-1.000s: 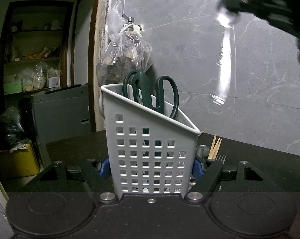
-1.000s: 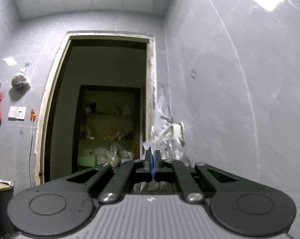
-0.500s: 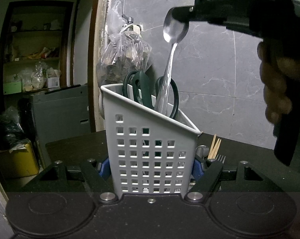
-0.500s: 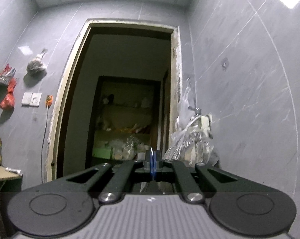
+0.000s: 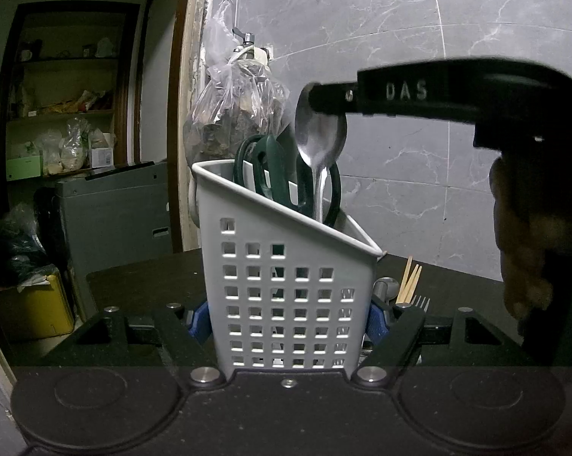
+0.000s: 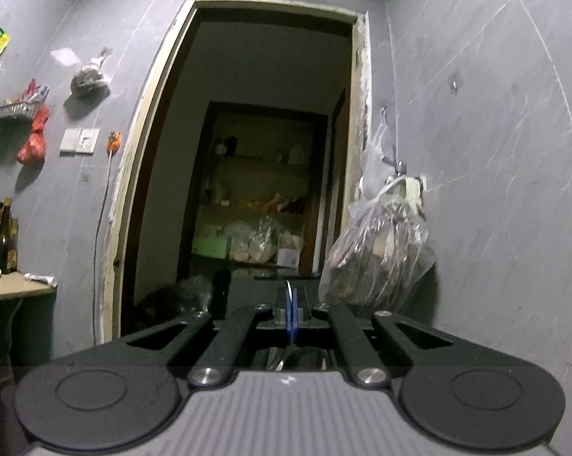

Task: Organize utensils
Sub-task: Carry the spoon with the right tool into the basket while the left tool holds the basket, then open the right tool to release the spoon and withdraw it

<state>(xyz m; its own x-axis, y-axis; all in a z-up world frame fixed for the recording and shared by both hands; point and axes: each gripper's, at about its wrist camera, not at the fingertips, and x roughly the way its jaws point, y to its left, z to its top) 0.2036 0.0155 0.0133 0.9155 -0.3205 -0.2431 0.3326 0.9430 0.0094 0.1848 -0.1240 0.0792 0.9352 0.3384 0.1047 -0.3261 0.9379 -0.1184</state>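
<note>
A white perforated utensil holder (image 5: 286, 296) stands upright on the black table, and my left gripper (image 5: 286, 319) is shut on it, its blue pads (image 5: 199, 323) pressing both sides. Green-handled scissors (image 5: 270, 174) stand inside it. My right gripper (image 5: 325, 104) reaches in from the right above the holder, shut on the bowl of a metal spoon (image 5: 320, 144). The spoon hangs handle-down, with its handle inside the holder beside the scissors. In the right wrist view my right gripper (image 6: 290, 311) shows shut, with the spoon's thin edge (image 6: 292, 296) between its blue pads.
Wooden chopsticks (image 5: 409, 281) and a fork (image 5: 420, 300) lie on the table (image 5: 141, 281) behind the holder to the right. A person's hand (image 5: 521, 243) grips the right tool. A filled plastic bag (image 5: 236, 110) hangs on the grey marble wall beside a doorway.
The right gripper came in from the upper right and sank, carrying the spoon; its handle now dips deeper into the holder. The left gripper and holder stayed put.
</note>
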